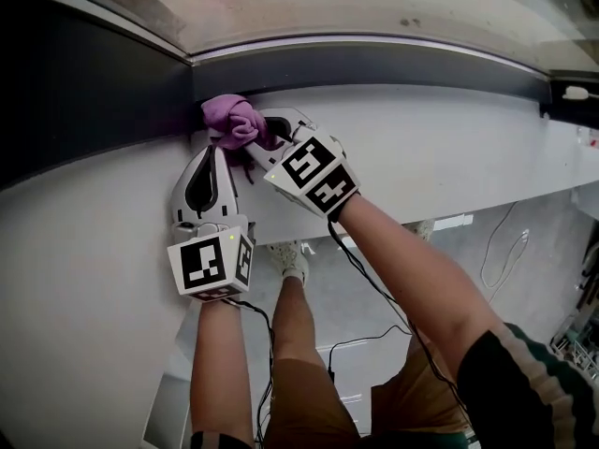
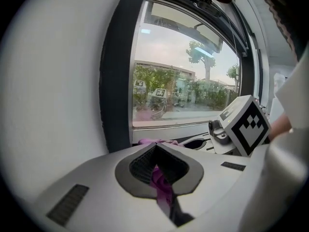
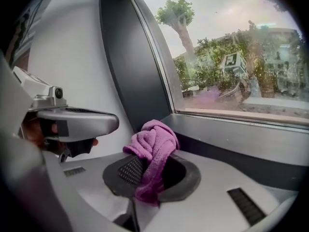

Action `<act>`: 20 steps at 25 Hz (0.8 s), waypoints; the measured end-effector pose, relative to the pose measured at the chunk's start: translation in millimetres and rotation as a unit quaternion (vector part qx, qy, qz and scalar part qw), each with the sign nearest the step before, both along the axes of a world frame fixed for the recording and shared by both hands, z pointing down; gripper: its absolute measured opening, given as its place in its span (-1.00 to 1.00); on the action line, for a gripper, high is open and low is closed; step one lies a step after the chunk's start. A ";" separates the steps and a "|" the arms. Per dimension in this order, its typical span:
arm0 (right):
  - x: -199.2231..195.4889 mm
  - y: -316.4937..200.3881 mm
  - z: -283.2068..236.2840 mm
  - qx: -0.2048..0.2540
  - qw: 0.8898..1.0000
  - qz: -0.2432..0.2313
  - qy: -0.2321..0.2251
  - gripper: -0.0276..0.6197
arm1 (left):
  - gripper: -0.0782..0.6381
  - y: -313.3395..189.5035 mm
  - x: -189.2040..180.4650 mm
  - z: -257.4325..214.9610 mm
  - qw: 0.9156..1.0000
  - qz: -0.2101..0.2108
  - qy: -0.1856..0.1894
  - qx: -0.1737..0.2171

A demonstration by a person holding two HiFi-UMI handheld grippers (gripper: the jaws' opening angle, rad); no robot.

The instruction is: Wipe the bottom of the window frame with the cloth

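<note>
- Your cloth point(image 1: 234, 120) is purple.
- Your left gripper point(image 2: 157, 154) and your right gripper point(image 3: 152, 164) are white. Their pads point(image 3: 126, 170) are dark grey with a tiny grid pattern.
- Each marker cube point(image 1: 211, 264) has black and white squares.
- The window frame point(image 1: 374, 64) is dark grey.
- The wall point(image 1: 430, 148) is white.
- Your shorts point(image 1: 309, 400) are brown.
- Your sleeve point(image 1: 524, 382) is dark green with pale stripes.

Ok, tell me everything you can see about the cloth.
The cloth is purple, soft and fuzzy like microfibre, and bunched into a wad. The right claw is shut on the bunch, and the left claw is shut on a trailing strand. It sits at the bottom left corner of the dark frame, apparently touching it.
</note>
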State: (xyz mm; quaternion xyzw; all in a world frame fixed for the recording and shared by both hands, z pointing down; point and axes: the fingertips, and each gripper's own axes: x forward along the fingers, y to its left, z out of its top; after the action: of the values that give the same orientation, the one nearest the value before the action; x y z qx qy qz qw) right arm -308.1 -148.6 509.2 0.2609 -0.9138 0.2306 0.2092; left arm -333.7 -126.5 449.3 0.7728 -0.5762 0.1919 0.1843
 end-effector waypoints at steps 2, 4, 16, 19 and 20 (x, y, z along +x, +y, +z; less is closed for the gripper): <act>10.3 -1.3 0.0 -0.001 1.000 0.005 0.003 -0.69 | -0.76 -1.0 7.8 1.6 1.000 0.007 -0.004 -0.002; 22.7 -3.1 -0.1 -0.001 1.000 0.010 0.004 -0.69 | -0.76 -2.6 19.0 3.6 1.000 0.016 -0.008 -0.005; 98.4 -5.3 -3.3 -0.002 0.999 0.042 0.014 -0.69 | -0.76 -9.9 95.1 -1.6 0.998 0.069 -0.008 -0.003; 127.2 -4.1 0.2 -0.006 0.999 0.049 0.012 -0.69 | -0.76 -12.2 121.4 -0.3 0.997 0.077 -0.009 -0.002; 137.6 -3.6 1.8 -0.007 0.999 0.052 0.012 -0.69 | -0.76 -13.0 131.1 0.5 0.997 0.081 -0.010 -0.002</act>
State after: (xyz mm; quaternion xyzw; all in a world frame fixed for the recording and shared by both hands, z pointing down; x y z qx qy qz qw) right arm -170.5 -152.2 511.0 0.3092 -0.8948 0.2446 0.2098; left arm -202.6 -139.5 449.8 0.8147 -0.5131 0.2147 0.1641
